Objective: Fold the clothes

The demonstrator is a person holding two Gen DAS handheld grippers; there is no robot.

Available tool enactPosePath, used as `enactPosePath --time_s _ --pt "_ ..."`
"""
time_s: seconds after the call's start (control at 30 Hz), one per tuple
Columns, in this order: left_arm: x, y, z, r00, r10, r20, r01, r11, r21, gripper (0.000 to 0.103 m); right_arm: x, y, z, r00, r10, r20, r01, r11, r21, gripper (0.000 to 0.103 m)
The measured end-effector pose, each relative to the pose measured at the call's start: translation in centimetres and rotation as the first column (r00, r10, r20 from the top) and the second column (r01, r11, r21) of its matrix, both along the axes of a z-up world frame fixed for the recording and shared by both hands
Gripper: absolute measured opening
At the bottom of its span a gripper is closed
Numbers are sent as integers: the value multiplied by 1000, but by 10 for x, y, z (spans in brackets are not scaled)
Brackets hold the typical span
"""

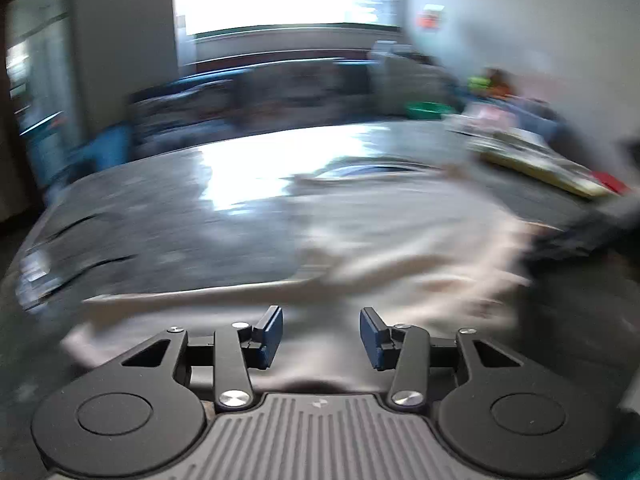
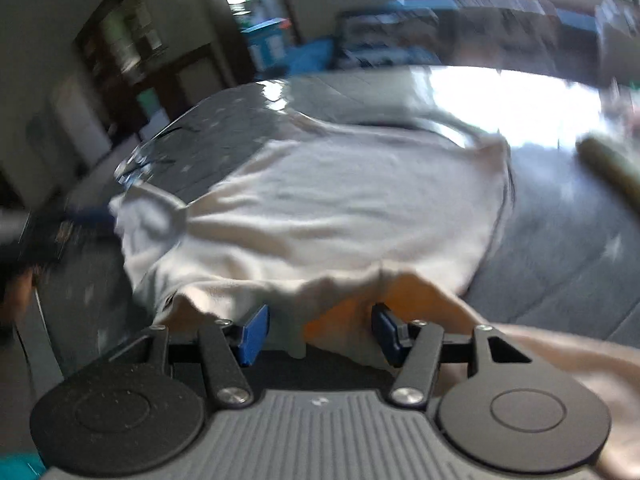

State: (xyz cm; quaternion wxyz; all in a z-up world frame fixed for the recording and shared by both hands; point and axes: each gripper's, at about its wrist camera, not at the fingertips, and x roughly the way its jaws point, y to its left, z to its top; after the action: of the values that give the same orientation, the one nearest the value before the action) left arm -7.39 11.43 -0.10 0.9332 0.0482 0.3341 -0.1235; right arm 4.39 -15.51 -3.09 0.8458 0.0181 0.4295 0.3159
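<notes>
My left gripper (image 1: 321, 336) has its jaws spread apart, the blue pads (image 1: 271, 334) gripping nothing; pale cloth lies below and beyond the gap, though motion blur keeps me from telling whether the pads touch it. My right gripper (image 2: 320, 334) also has its jaws parted, and a raised fold of the cream garment (image 2: 340, 200) sits between the blue pads (image 2: 253, 334) without being pinched, as far as I can see.

From that fold the garment spreads forward across the dark grey, glossy surface (image 2: 560, 232), mostly flat, with a bunched, twisted corner at its left edge and a loose flap trailing under my right jaw toward the lower right. In the left view the same cloth (image 1: 400, 264) runs from just ahead of the jaws toward the right, heavily smeared.

At the far right of the surface sits a blurred heap of papers or flat items (image 1: 536, 160), well apart from the garment, and a green bowl-like shape (image 1: 426, 110) lies beyond it.
</notes>
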Motion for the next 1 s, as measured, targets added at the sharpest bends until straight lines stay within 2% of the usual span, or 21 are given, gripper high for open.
enactPosePath --time_s 0.07,0.17,0.27,0.37,0.43,0.5,0.53,0.57,0.6,0.7,0.8,0.9,0.97,1.0 --pt "-5 -28 -3 994 -105 -17 105 994 -15 53 6 -5 -7 999 -28 -35 29 999 40 58" --pt "-10 -59 -10 978 -207 -21 208 978 16 57 3 -6 -1 999 -25 -40 27 998 56 55" --pt "-7 -74 -17 974 -226 -18 226 973 35 57 -8 -4 4 1000 -4 -19 5 999 46 51" --pt "0 -83 -23 977 -213 -26 214 976 50 57 -11 -4 4 999 -2 -53 6 997 80 33" --pt "1 -87 -25 976 -216 -25 217 975 57 57 -12 -2 3 997 5 -73 2 996 93 32" --pt "2 -92 -28 977 -215 -11 215 972 98 57 -13 1 0 997 8 -78 -1 996 92 31" --pt "1 -93 -30 976 -215 -10 215 970 112 53 -12 2 -3 996 4 -86 4 996 93 28" --pt "2 -92 -31 975 -220 -16 221 969 115 47 -11 2 -5 995 3 -99 7 995 99 17" --pt "3 -91 -31 973 -230 -27 231 966 111 33 -10 2 -7 993 1 -115 11 994 107 10" --pt "2 -85 -28 963 -268 -42 271 956 109 15 -14 -4 -7 985 13 -175 17 985 172 7" --pt "-8 -76 -18 939 -339 -52 342 934 97 13 -27 -8 2 974 56 -217 -10 978 208 6" --pt "-20 -69 -14 902 -425 -71 431 894 121 13 -45 -9 4 955 98 -281 -33 973 230 6" --pt "-26 -67 -16 879 -466 -101 475 872 119 13 -59 -5 -1 936 130 -328 -60 975 214 6" --pt "-28 -66 -18 873 -474 -118 486 865 122 14 -69 -1 -5 924 148 -352 -89 980 178 6"
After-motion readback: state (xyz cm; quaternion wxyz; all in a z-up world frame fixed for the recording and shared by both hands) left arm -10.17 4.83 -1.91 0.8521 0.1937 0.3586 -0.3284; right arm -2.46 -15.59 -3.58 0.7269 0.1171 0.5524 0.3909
